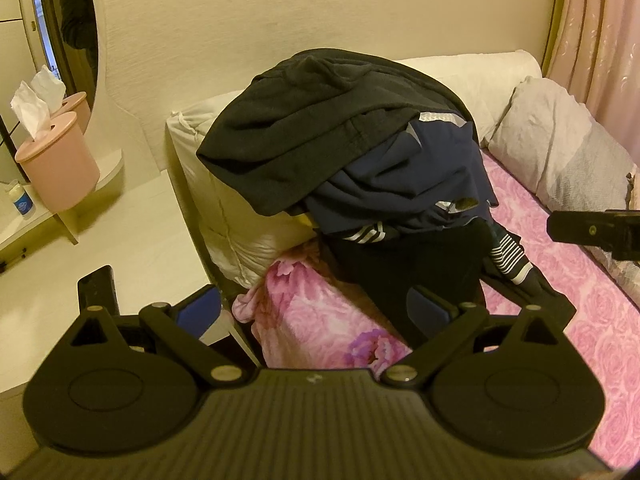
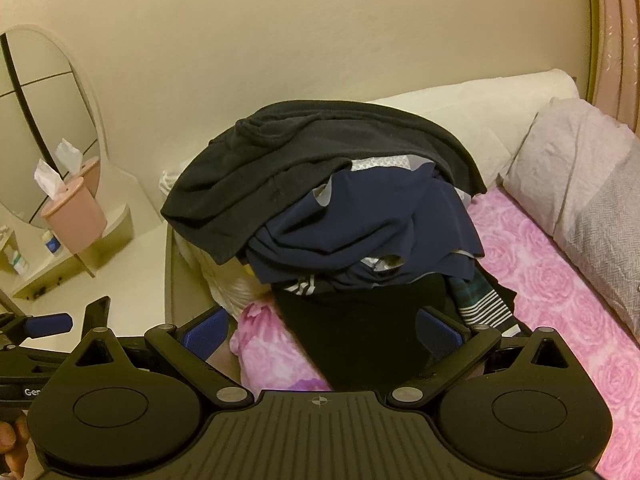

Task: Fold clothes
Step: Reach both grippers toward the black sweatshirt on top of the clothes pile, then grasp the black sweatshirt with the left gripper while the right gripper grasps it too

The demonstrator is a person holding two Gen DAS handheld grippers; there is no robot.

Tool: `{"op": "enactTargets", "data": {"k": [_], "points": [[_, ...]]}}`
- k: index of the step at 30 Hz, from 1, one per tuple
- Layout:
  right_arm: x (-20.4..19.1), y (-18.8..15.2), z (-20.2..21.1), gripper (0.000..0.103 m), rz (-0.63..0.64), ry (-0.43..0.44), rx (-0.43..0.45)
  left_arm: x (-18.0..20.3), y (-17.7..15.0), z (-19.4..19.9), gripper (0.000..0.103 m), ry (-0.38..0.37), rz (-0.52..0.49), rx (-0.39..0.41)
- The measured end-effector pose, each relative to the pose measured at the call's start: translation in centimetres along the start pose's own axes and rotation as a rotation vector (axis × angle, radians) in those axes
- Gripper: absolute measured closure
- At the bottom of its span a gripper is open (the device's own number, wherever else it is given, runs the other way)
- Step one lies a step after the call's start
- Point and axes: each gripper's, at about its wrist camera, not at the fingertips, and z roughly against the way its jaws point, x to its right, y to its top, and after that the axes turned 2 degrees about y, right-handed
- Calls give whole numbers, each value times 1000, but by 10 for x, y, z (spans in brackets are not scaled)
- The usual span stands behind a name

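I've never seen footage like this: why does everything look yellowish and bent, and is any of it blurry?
Left wrist view: warm indoor light tints the cream wall yellow; the fisheye lens bows the pink curtain and darkens the corners; the pink tissue tub looks slightly soft. Right wrist view: same tint and bending; the dark heap of clothes loses detail in shadow.

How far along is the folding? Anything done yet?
Done: nothing visibly folded; the clothes sit in one heap, with the dark grey garment on top, the navy garment under it and a striped piece at the side. In hand: nothing; the left gripper and right gripper are both open, short of the pile. Left: the whole pile on the pink bedspread.
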Motion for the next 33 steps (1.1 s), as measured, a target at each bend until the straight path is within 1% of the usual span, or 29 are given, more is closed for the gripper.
{"op": "enactTargets", "data": {"k": [6, 13, 17, 21, 24, 26, 29, 32, 33], "points": [[6, -2, 1, 1, 12, 4, -12, 4, -3, 2, 5, 17, 22, 0], [19, -8, 4, 1, 31, 34, -27, 10, -14, 11, 5, 58, 40, -4], [20, -11, 9, 1, 103, 49, 1, 5, -17, 17, 5, 97, 56, -1], [17, -9, 2, 1, 185, 53, 26, -6, -10, 10, 5, 147, -3, 4], [13, 2, -12, 1, 225, 60, 49, -18, 4, -9, 5, 177, -87, 24], [8, 15, -27, 1, 261, 62, 58, -28, 17, -26, 5, 180, -136, 44], [-3, 36, -51, 1, 324, 54, 63, -48, 42, -66, 5, 140, -183, 63], [-18, 61, -80, 1, 391, 43, 57, -69, 75, -115, 5, 105, -217, 69], [-23, 71, -93, 1, 420, 39, 56, -75, 86, -132, 5, 98, -233, 82]]}}
